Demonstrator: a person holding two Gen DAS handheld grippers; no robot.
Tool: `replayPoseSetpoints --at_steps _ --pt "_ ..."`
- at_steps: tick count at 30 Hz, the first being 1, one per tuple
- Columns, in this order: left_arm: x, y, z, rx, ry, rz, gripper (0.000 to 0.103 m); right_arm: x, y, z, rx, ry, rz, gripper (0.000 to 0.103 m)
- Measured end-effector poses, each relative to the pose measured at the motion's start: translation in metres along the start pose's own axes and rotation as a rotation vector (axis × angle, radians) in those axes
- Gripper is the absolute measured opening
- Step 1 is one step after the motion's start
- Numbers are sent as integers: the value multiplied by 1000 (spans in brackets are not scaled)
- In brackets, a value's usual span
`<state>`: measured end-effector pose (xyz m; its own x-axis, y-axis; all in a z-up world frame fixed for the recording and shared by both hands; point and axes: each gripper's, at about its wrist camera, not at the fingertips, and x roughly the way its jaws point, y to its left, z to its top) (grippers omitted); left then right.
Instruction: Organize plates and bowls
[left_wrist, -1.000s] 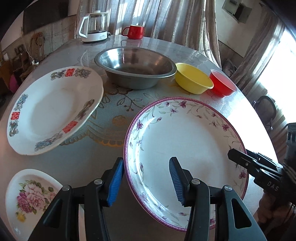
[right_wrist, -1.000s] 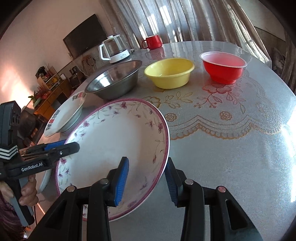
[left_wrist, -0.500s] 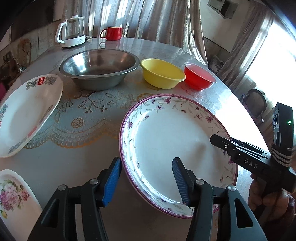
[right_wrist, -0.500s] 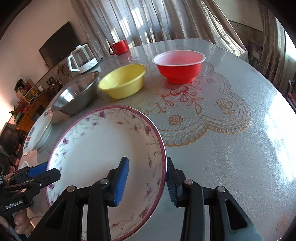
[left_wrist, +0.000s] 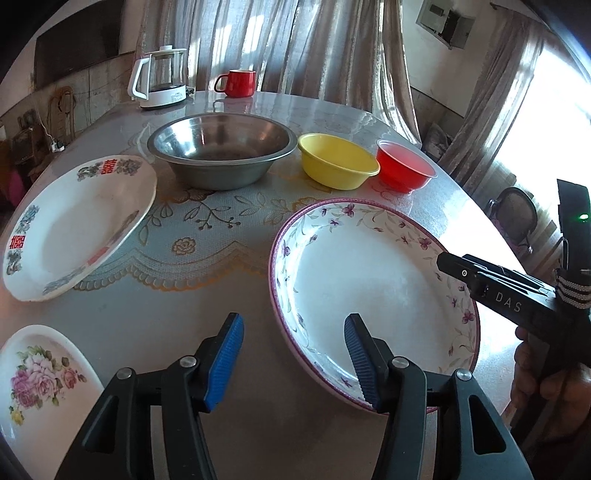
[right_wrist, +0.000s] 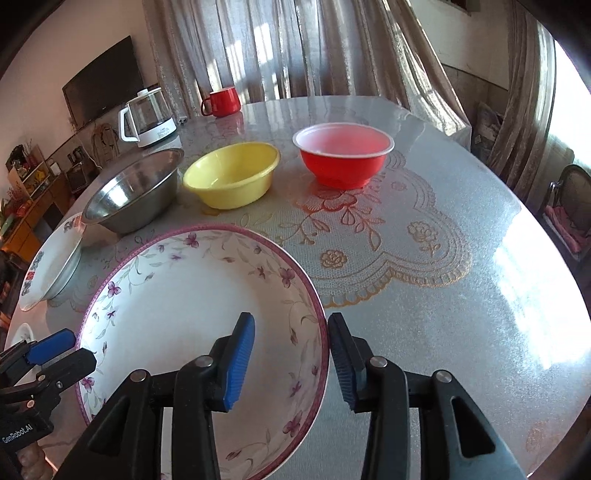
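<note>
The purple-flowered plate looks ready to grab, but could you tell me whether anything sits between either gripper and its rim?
Nothing visible does. The right gripper straddles the purple-flowered plate at its right rim, and the left gripper straddles its near-left rim, both open.

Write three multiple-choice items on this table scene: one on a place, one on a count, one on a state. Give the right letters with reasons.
1. What stands between the steel bowl and the red bowl?
A. kettle
B. yellow bowl
C. mug

2. How many plates show in the left wrist view?
A. two
B. three
C. five

3. How do the right tongs stand at the purple-flowered plate?
A. open, straddling its rim
B. shut beside it
C. lifted far above it

Answers: B, the yellow bowl sits between them; B, the purple-flowered, red-lettered and rose plates; A, one finger lies inside the rim, one outside, with gaps.
</note>
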<state>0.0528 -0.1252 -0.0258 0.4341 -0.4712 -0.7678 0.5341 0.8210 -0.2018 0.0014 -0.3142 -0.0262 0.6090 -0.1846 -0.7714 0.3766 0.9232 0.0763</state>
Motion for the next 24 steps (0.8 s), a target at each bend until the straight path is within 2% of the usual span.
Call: replayPoseSetpoints --at_steps 6,10,15,20,24 --pt "-21 17 -1 -39 -48 11 60 -8 32 4 -103 -31 35 48" --pt "-37 34 2 -74 -85 35 67 -3 53 4 -110 15 170 48" --pt "-53 67 5 -144 -109 113 68 7 88 3 -108 90 346 51" --pt "-66 115 0 -278 -123 173 68 14 128 5 -164 128 448 53" --pt "-75 143 -6 -329 -151 240 68 20 161 5 -226 153 497 56"
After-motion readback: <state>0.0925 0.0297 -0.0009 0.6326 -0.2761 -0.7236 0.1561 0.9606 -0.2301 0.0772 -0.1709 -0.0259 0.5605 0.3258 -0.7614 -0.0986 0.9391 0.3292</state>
